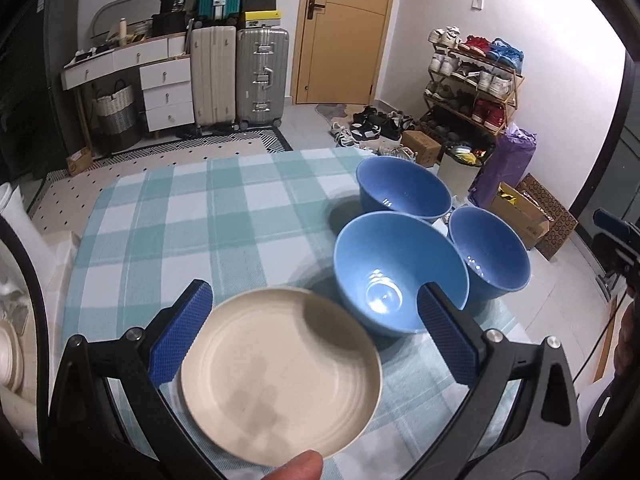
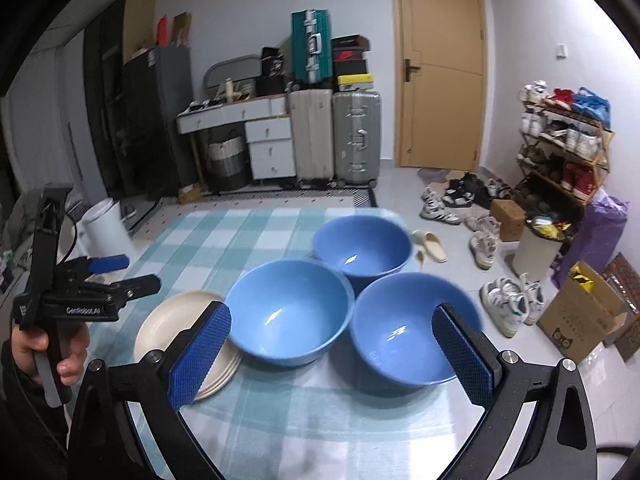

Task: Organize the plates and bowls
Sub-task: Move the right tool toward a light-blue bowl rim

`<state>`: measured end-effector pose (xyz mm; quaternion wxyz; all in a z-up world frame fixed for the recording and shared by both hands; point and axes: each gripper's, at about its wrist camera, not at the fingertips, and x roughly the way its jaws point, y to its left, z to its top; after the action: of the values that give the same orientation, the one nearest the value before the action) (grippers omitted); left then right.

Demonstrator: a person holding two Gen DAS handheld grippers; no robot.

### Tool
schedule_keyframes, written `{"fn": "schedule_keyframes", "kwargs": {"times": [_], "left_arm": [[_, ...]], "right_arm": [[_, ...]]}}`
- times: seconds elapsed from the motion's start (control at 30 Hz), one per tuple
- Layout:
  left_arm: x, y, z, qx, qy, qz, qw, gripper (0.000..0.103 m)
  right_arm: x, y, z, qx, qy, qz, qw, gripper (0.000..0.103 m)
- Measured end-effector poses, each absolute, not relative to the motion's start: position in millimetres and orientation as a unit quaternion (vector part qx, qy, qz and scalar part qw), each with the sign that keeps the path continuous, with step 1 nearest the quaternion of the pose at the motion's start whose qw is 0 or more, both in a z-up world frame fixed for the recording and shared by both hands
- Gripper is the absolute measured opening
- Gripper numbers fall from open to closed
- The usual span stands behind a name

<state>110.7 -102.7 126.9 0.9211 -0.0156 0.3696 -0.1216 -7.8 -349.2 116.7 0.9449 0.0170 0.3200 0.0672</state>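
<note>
We are in a lived-in home, in a room that serves as entry and storage. Straight ahead of our grippers, past the checked tablecloth (image 2: 224, 240), stands a wooden door (image 2: 440, 68). Left of it, suitcases (image 2: 336, 136) line the wall with shoe boxes (image 2: 350, 62) stacked on top, next to a white drawer desk (image 2: 256, 124). Off to the right, a shoe rack (image 2: 568, 144) is crammed with sneakers, and more shoes (image 2: 460, 196) lie on the tiled floor (image 2: 400, 184) beside cardboard boxes (image 2: 580, 312).

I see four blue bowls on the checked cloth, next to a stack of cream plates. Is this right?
No. There are three blue bowls, not four; the right wrist view shows all of them on the checked cloth, beside the stack of cream plates.
</note>
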Motion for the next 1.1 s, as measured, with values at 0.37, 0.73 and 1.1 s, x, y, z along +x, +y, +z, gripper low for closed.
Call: {"fn": "schedule_keyframes", "kwargs": {"times": [0.37, 0.73, 1.1], "left_arm": [[158.7, -126.8, 135.2, -0.008, 0.380, -0.127, 0.916, 0.102], [221.3, -144.7, 126.4, -0.009, 0.397, -0.130, 0.908, 0.102], [273.8, -160.0, 105.5, -0.014, 0.420, -0.137, 0.897, 0.102]], "right_arm": [[26.0, -394.2, 131.4, 0.039, 0.326, 0.049, 0.943, 0.102], [79.2, -411.9, 118.6, 0.065, 0.351, 0.050, 0.933, 0.102], [131.6, -424.3, 101.5, 0.064, 0.374, 0.042, 0.924, 0.102]]}}
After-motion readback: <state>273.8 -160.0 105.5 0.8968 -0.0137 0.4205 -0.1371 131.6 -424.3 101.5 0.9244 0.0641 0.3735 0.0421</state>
